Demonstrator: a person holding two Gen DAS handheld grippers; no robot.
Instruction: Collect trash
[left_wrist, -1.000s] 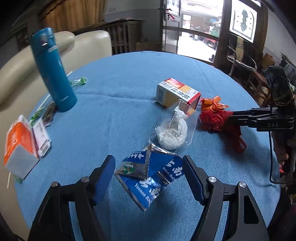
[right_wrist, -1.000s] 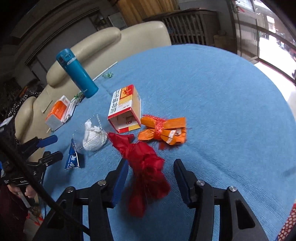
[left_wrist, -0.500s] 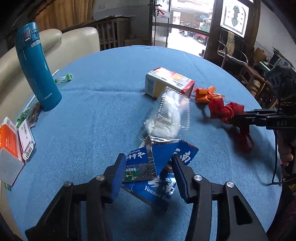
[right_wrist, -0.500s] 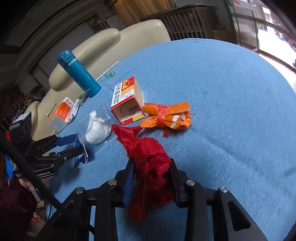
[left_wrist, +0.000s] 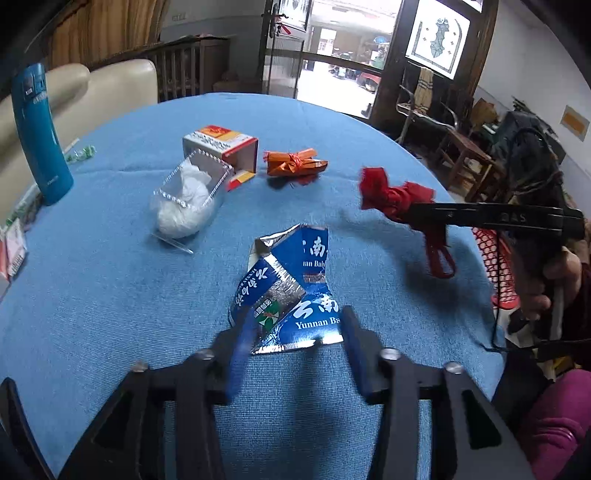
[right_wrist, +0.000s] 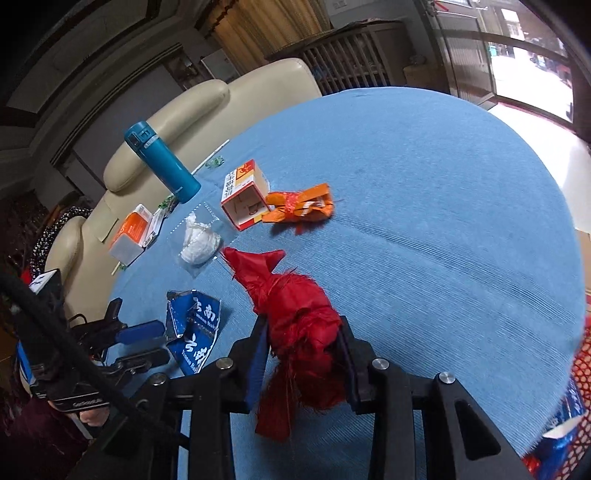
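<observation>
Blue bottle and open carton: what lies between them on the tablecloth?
Bare tablecloth only, between bottle and carton, in the right wrist view.

A home living room: cream sofa (right_wrist: 229, 99), curtains (right_wrist: 266, 26), round clothed table (right_wrist: 424, 221).

A teal flask (right_wrist: 162, 163) stands upright on the blue tablecloth (right_wrist: 424, 221) near a cream sofa (right_wrist: 236, 96).
</observation>
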